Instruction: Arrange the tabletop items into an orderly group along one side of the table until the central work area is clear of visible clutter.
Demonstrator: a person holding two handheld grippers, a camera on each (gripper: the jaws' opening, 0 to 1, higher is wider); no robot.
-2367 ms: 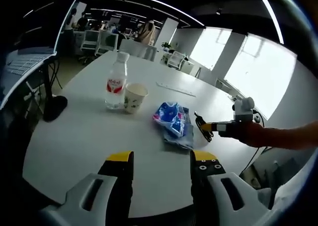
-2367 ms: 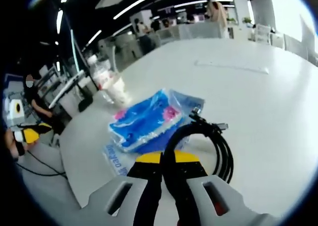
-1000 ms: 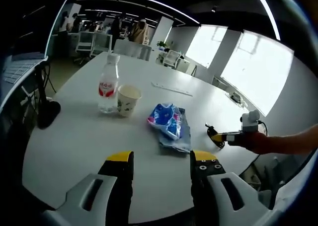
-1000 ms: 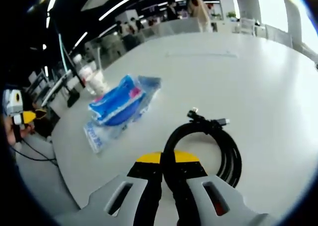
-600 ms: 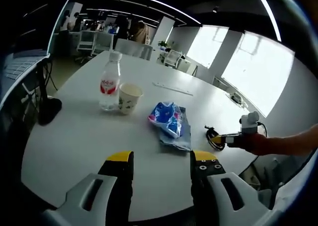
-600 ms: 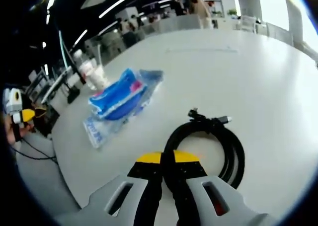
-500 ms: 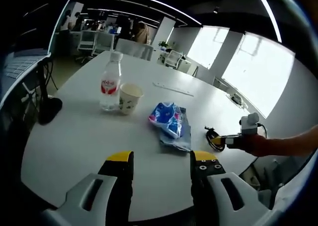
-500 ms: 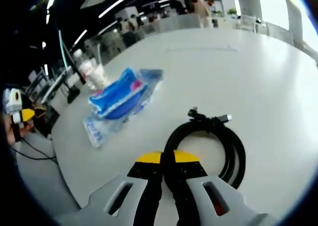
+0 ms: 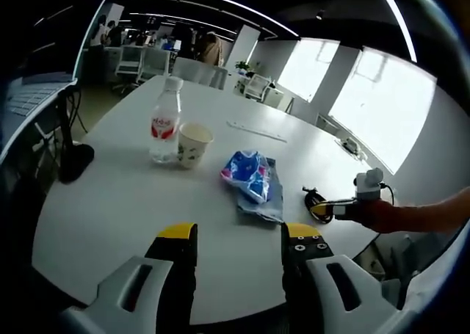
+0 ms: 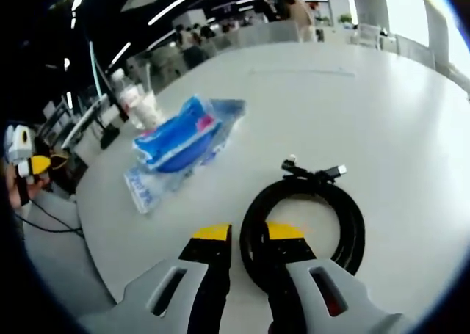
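Note:
A coiled black cable point(image 10: 345, 224) lies on the round white table point(image 10: 382, 121), its near strand between the slightly parted jaws of my right gripper point(image 10: 248, 233), which is open. In the left gripper view the same cable point(image 9: 314, 200) sits near the table's right edge, with the right gripper point(image 9: 327, 208) at it, held by a hand. A blue plastic packet point(image 9: 253, 180) lies mid-table, and a water bottle point(image 9: 164, 128) and paper cup point(image 9: 194, 143) stand together further back. My left gripper point(image 9: 239, 235) hovers open over the near table edge, holding nothing.
A thin pale strip point(image 9: 257, 131) lies on the far part of the table. In the right gripper view the packet point(image 10: 180, 139), cup point(image 10: 147, 110) and bottle point(image 10: 128, 95) line up to the left. Office chairs point(image 9: 143, 61) and people stand beyond the table.
My right gripper's jaws have parted from around the cable, which now rests on the table near the right edge. The left gripper has barely moved.

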